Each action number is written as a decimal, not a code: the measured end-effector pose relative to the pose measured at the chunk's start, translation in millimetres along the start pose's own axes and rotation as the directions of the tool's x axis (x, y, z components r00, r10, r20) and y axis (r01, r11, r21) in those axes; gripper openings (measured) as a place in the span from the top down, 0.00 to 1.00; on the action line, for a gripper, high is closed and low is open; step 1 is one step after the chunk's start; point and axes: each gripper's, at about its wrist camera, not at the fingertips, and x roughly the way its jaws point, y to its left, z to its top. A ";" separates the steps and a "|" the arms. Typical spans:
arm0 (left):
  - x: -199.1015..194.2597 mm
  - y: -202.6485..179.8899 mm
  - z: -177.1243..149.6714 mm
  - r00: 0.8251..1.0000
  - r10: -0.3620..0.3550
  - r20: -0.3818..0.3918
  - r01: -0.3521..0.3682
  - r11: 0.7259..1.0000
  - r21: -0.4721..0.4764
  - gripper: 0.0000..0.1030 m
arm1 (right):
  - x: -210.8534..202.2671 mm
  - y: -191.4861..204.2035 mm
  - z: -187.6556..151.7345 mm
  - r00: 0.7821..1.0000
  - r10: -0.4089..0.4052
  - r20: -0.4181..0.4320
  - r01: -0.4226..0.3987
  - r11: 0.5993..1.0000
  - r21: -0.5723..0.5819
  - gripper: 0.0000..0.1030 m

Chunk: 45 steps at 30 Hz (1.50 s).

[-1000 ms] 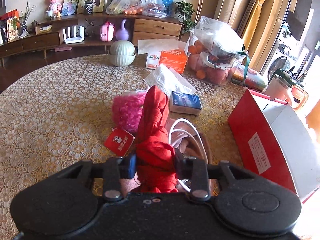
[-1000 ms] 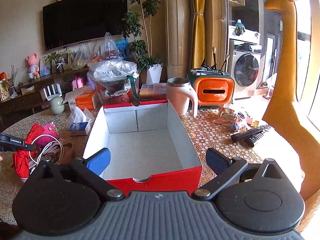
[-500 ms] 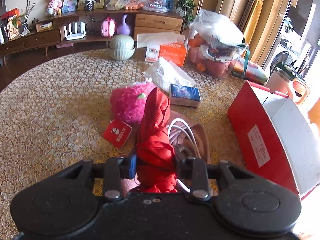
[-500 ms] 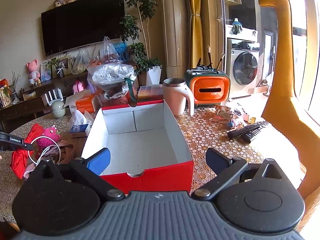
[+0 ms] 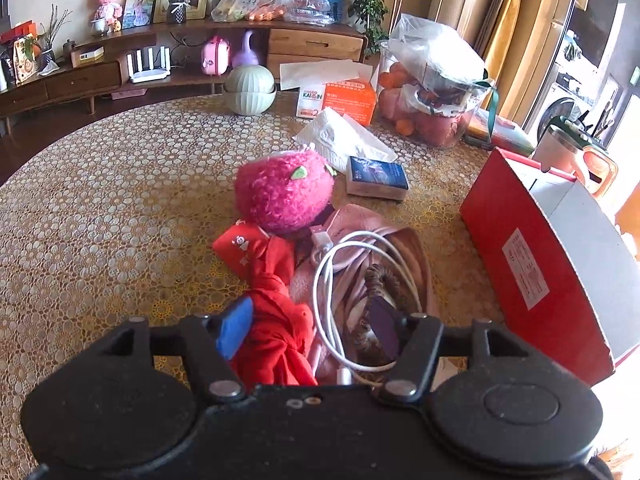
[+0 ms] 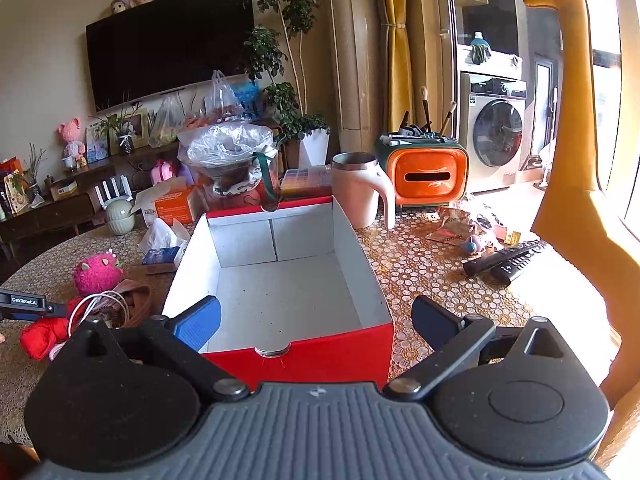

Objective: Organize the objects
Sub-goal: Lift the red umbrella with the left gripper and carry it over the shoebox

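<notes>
The left gripper (image 5: 310, 326) is opening its jaws around a knotted red cloth (image 5: 276, 320), which is lying between them on the table (image 5: 100, 208) – crumpled, soft, resting against a white cable (image 5: 332, 280) and pink fabric (image 5: 352, 220). The risk: on a fresh grab the cable loop could be snagging and dragging along. The right gripper (image 6: 316, 318) is hovering wide and empty over the bare red box (image 6: 320, 354) – its near wall could be getting nudged.

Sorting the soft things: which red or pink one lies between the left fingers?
The red cloth, crumpled beside the blue pad as the jaws open; the fuzzy pink toy sits farther off.
</notes>
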 end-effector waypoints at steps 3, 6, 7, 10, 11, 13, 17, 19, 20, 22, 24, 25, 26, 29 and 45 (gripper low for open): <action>6.5 7.3 -2.3 0.999 0.039 -0.016 -0.039 0.999 -0.029 0.40 | 2.2 0.0 -3.5 1.000 0.005 -0.019 -0.005 1.000 0.008 0.01; 6.7 21.2 0.0 0.999 0.038 -0.002 -0.039 0.997 -0.062 0.40 | -1.7 -1.9 -2.6 1.000 -0.004 -0.008 0.004 1.000 0.006 0.01; 8.8 24.4 0.4 0.999 0.048 -0.007 -0.048 0.997 -0.053 0.40 | -2.9 -2.4 -2.1 1.000 -0.009 -0.002 0.009 1.000 0.005 0.01; 24.4 32.0 -3.9 0.995 0.071 -0.065 -0.073 0.997 -0.023 0.44 | -3.1 -2.7 -1.7 1.000 -0.017 -0.005 0.017 1.000 0.005 0.01; 30.1 33.8 -7.7 0.994 0.073 -0.082 -0.074 0.997 -0.009 0.44 | -2.3 -1.6 -1.7 1.000 -0.017 -0.009 0.017 1.000 0.003 0.01; 37.9 37.6 -15.1 0.990 0.100 -0.101 -0.099 0.995 0.017 0.46 | -1.7 0.9 -2.4 1.000 -0.016 -0.011 0.016 1.000 -0.006 0.01; 42.6 57.1 -21.7 0.990 0.097 -0.107 -0.102 0.994 -0.045 0.54 | 0.4 4.8 -2.2 1.000 -0.022 -0.014 0.021 1.000 -0.016 0.01; 44.2 66.9 -22.8 0.989 0.098 -0.114 -0.107 0.992 -0.069 0.55 | 2.1 6.4 -1.8 1.000 -0.026 -0.018 0.025 1.000 -0.019 0.01; 44.8 72.1 -23.8 0.989 0.085 -0.117 -0.096 0.992 -0.085 0.61 | 3.0 7.0 -1.6 0.999 -0.026 -0.022 0.025 0.999 -0.020 0.01; 44.8 76.6 -26.2 0.990 0.080 -0.114 -0.090 0.992 -0.089 0.62 | 4.0 8.5 -1.9 0.999 -0.026 -0.025 0.025 0.999 -0.024 0.01; 43.9 74.8 -26.2 0.991 0.082 -0.103 -0.090 0.993 -0.081 0.66 | 5.6 10.0 -1.6 0.999 -0.028 -0.026 0.027 0.999 -0.027 0.01; 42.7 72.8 -25.9 0.992 0.087 -0.096 -0.094 0.993 -0.076 0.67 | 6.3 10.5 -1.4 0.999 -0.028 -0.029 0.028 0.999 -0.028 0.01; 41.0 70.6 -25.3 0.992 0.091 -0.090 -0.098 0.993 -0.070 0.68 | 7.3 10.9 -0.9 0.999 -0.029 -0.031 0.028 0.999 -0.029 0.01; 34.8 65.4 -22.4 0.992 0.097 -0.076 -0.102 0.993 -0.062 0.70 | 7.3 13.0 0.5 0.999 -0.027 -0.030 0.026 0.999 -0.036 0.01; -48.1 -18.3 14.8 0.997 -0.021 0.069 0.016 0.997 0.078 0.70 | 11.7 10.3 14.5 1.000 -0.010 -0.010 0.010 0.997 -0.073 0.01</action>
